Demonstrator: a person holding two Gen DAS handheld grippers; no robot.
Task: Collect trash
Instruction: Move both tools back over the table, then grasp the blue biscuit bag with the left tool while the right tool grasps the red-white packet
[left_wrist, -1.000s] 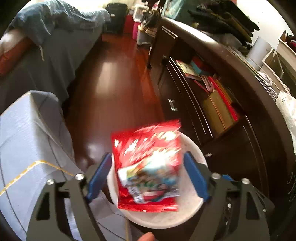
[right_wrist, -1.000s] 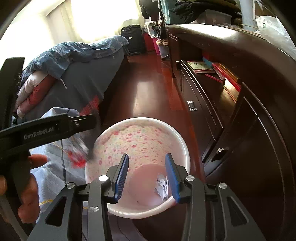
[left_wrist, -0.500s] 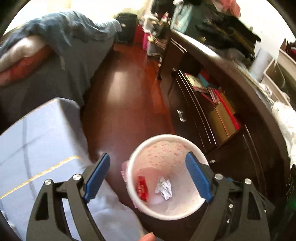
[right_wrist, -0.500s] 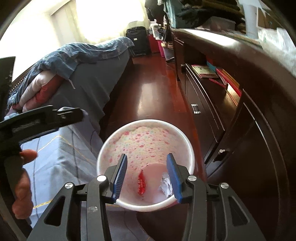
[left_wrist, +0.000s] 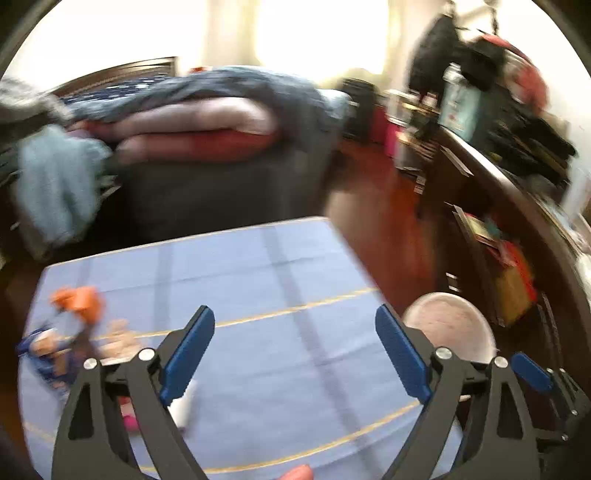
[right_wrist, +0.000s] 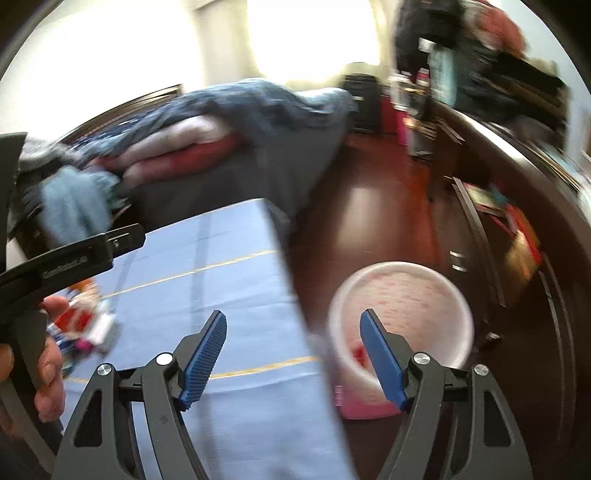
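My left gripper (left_wrist: 295, 321) hangs over a blue-clothed table (left_wrist: 258, 280), its jaws opening wide with nothing between them. Blurred trash lies at the table's left: an orange wrapper (left_wrist: 79, 301), a blue packet (left_wrist: 48, 354) and a white and pink scrap (left_wrist: 181, 406) by my left finger. The pink-speckled bin (left_wrist: 450, 325) stands on the floor to the right. My right gripper (right_wrist: 293, 323) hovers above the table edge (right_wrist: 295, 295) beside the bin (right_wrist: 402, 306), jaws opening and empty. A red wrapper (right_wrist: 358, 356) lies inside the bin. The same trash pile (right_wrist: 86, 314) shows at the left.
A hand (right_wrist: 48, 373) holds the left gripper's handle at the left edge. A bed (left_wrist: 207, 147) with piled bedding stands behind the table. A dark dresser (left_wrist: 517, 240) with books runs along the right. Red-brown floor (right_wrist: 369, 214) lies between bed and dresser.
The red snack bag left my left gripper and dropped into the bin. Both grippers then swung left and up, from over the bin to over the table. The right jaws spread wider.
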